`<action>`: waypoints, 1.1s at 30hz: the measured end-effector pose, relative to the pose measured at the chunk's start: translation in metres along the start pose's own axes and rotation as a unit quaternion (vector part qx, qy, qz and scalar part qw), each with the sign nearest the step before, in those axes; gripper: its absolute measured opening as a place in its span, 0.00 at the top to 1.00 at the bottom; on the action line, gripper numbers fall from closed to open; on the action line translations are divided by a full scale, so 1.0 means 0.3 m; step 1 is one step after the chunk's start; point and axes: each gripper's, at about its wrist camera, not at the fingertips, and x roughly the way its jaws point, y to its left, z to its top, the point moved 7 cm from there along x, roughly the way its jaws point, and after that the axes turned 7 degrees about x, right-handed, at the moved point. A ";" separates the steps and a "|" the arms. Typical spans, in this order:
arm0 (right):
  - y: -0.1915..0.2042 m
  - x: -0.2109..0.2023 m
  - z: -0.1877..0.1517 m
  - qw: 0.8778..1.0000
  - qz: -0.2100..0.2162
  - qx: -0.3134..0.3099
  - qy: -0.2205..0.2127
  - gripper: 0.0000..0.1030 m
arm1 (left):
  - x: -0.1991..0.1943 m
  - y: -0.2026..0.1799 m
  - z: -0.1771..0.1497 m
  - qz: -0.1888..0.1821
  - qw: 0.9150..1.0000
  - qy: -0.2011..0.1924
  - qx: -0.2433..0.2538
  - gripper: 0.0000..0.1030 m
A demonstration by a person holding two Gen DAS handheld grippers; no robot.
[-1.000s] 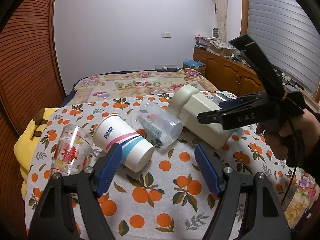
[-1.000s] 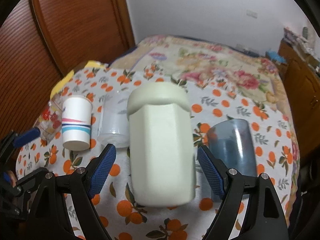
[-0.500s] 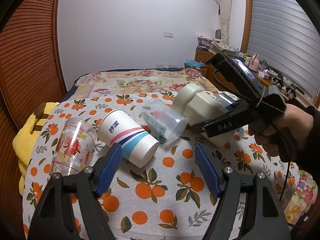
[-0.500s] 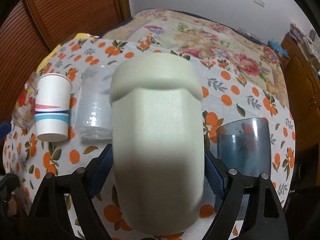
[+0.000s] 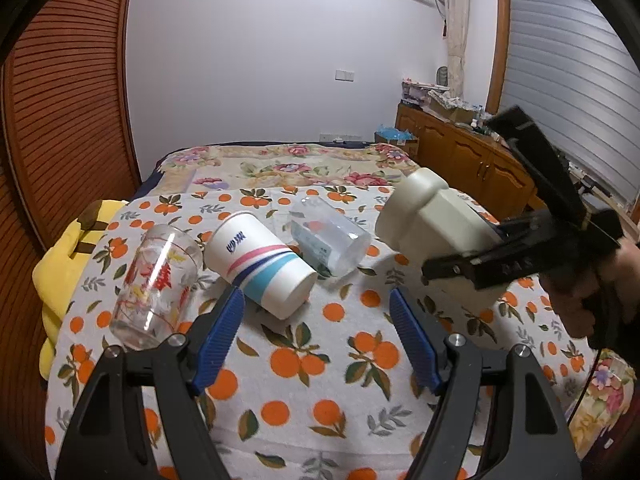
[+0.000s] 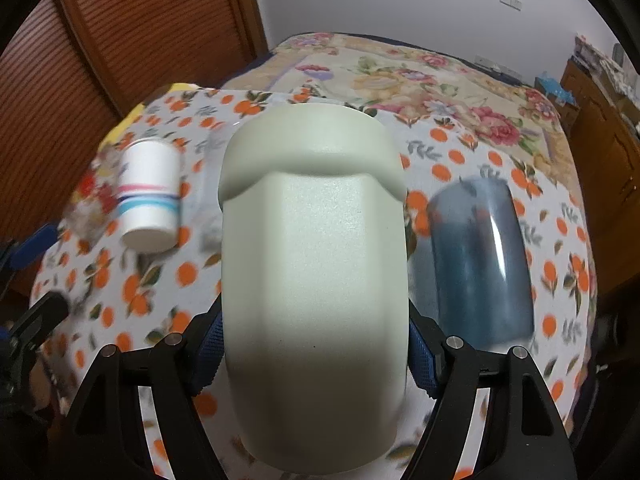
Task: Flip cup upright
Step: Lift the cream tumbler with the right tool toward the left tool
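1. The pale cup is between the fingers of your right claw, closed on its two flat sides. It looks lifted off the cloth, which gives room for the turn.
2. Your grip is low on the body, so I think the wider end can swing freely.
3. Right beside this claw lies the blue cup; to its left, the paper cup.
4. Your left claw is wide open and holds nothing. The paper cup lies just ahead of it.
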 end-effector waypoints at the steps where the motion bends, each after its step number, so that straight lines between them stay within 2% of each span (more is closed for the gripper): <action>1: 0.006 -0.013 -0.017 1.000 0.004 0.001 -0.001 0.24 | -0.005 -0.003 -0.005 -0.001 1.000 0.001 -0.002 0.27; 8: 0.062 -0.061 -0.142 1.000 0.024 0.010 -0.005 0.24 | -0.059 -0.029 -0.039 -0.005 1.000 0.004 -0.003 0.26; 21: 0.153 -0.033 -0.259 0.999 0.048 0.012 0.014 0.24 | -0.118 -0.002 -0.088 -0.001 1.000 0.007 -0.013 0.26; 33: 0.193 -0.006 -0.275 1.000 0.023 -0.011 0.011 0.24 | -0.114 0.002 -0.096 -0.003 1.000 0.012 -0.020 0.26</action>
